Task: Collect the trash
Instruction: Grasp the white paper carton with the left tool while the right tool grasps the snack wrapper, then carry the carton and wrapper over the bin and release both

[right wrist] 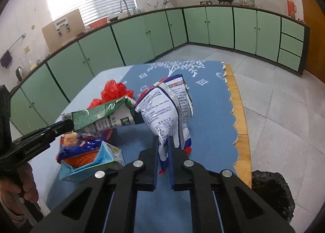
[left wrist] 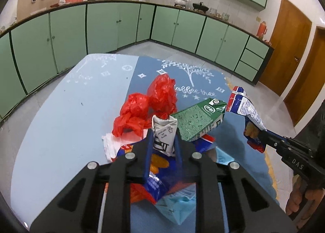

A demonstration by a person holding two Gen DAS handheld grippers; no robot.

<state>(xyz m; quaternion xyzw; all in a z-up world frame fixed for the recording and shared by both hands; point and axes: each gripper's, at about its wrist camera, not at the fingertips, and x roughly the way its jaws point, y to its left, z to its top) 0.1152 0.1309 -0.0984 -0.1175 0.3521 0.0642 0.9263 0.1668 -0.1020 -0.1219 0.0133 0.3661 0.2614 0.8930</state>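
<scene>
The green milk carton (left wrist: 200,119) is clamped by the left gripper (left wrist: 162,141), the snack bag (right wrist: 168,109) by the right gripper (right wrist: 163,151); both should be carried level to the black-lined bin (right wrist: 272,192) at near right.

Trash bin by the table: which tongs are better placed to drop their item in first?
Right. The right tongs already hold the snack bag, and the black-lined bin sits just to their right; the left tongs hold the green carton farther over.
</scene>
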